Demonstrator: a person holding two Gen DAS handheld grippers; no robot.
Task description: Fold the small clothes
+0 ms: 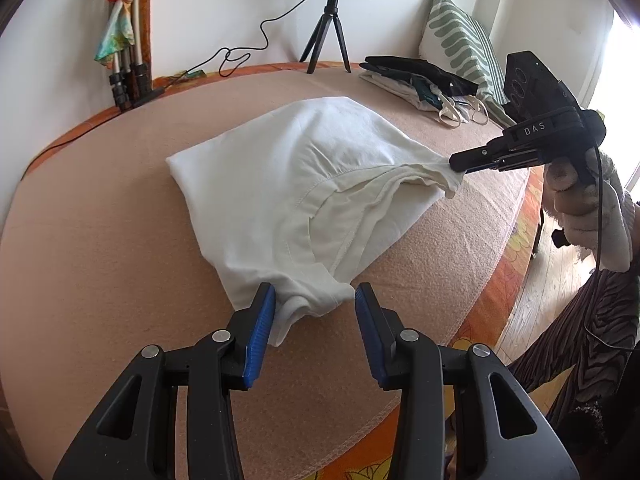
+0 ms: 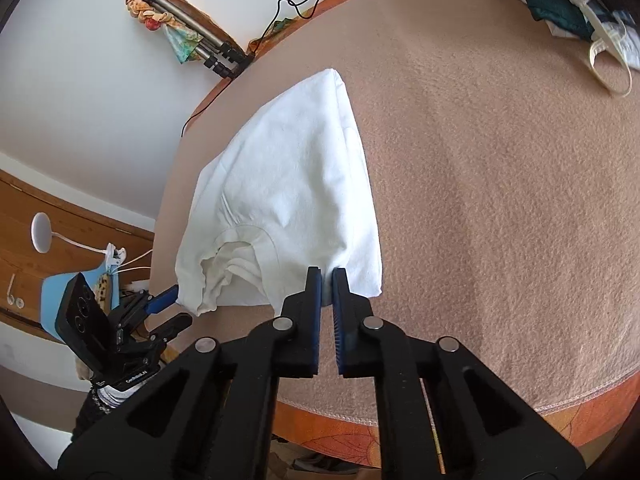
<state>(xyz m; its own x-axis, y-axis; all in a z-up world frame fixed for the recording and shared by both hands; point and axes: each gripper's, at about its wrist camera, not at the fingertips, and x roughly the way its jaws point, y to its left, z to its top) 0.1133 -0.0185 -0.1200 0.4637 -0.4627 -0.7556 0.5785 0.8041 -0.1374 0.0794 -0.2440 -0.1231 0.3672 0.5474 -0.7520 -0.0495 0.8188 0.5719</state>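
A small white T-shirt [image 1: 288, 184] lies on the peach blanket, folded over with its neckline showing. My left gripper [image 1: 315, 297] is open, its blue pads on either side of the shirt's near corner, which lies between them. My right gripper [image 1: 454, 162] is shut on the shirt's right corner and pulls it taut, slightly lifted. In the right wrist view the right gripper [image 2: 327, 274] pinches the white T-shirt [image 2: 288, 184], and the left gripper [image 2: 176, 306] shows open at the shirt's other corner.
A peach blanket [image 1: 100, 240] covers the table over an orange flowered cloth. A pile of dark and light clothes [image 1: 424, 84] and a patterned cushion [image 1: 460, 40] sit at the back right. A ring light tripod [image 1: 328, 28] stands at the back, folded tripods [image 1: 124, 60] back left.
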